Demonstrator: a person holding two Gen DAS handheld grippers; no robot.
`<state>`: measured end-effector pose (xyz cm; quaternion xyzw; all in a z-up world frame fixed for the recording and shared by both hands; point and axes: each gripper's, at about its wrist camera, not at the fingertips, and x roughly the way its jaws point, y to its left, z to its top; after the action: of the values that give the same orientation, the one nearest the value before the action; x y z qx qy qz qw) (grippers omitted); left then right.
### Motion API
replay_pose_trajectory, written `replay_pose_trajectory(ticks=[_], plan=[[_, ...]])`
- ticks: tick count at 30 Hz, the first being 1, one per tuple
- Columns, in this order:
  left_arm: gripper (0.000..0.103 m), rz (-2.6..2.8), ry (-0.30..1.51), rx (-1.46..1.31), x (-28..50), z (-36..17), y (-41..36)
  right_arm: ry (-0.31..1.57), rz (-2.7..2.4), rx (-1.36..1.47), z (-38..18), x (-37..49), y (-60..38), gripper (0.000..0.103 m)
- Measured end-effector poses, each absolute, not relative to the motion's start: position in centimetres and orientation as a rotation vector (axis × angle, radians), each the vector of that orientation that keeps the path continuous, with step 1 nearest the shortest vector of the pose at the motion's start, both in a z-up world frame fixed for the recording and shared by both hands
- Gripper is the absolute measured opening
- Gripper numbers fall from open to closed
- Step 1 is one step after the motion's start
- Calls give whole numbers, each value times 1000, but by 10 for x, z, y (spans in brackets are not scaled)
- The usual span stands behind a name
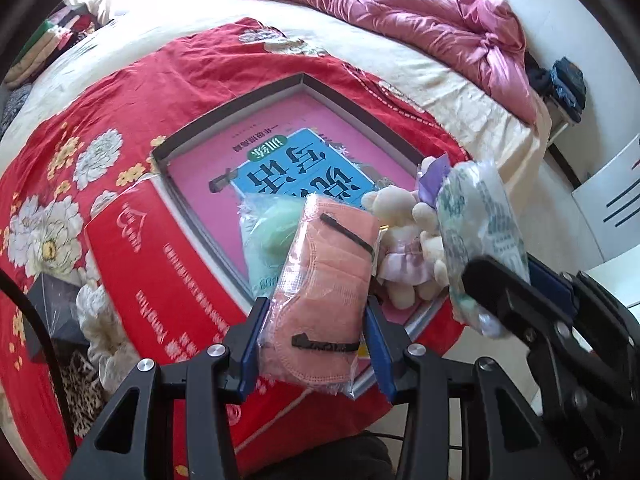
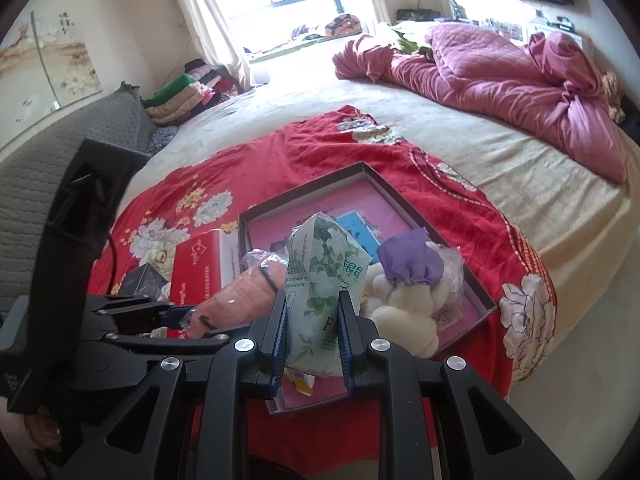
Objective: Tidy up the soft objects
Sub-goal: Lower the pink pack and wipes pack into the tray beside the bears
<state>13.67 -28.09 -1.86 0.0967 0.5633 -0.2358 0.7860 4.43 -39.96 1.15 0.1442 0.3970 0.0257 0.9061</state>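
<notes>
While both tools carry packets above the shallow grey-rimmed cardboard box (image 1: 224, 106), the sorting looks about half done.

Left tool (image 1: 316, 344): closed on a clear plastic pack of salmon-pink face masks (image 1: 324, 276), gripped at its lower half, with the free end reaching out ahead of the fingers over the box's near edge.

Right tool (image 2: 312, 344): narrow, pinching a soft white tissue packet printed with green flowers (image 2: 320, 280), which stands up between the pads, over the near end of the box.

Already in the box: a cream plush toy with a purple cloth hat (image 2: 404, 284), just beyond and right of the right tool; a clear bag holding something pale green (image 1: 272, 224), just beyond the left tool's pack; under them a pink book with a blue title panel (image 1: 288, 168).

Left outside: a red rectangular carton with white print (image 1: 160, 268) and a small dark box (image 1: 56, 304), both left of the left tool on the red floral bedspread (image 1: 80, 128).

Judged remaining: setting down both held packs.

Count: two tools, two held packs, one plush, one green bag, one book, one red carton, one dark box.
</notes>
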Motion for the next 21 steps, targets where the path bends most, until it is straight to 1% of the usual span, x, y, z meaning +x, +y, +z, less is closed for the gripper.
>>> replay_pose_trajectory(ticks=[9, 21], plan=[[46, -496, 1245, 241, 158, -38, -289, 860, 61, 303, -6, 50, -401, 23], [46, -517, 1254, 269, 169, -48, -293, 908, 75, 317, -26, 65, -401, 23]])
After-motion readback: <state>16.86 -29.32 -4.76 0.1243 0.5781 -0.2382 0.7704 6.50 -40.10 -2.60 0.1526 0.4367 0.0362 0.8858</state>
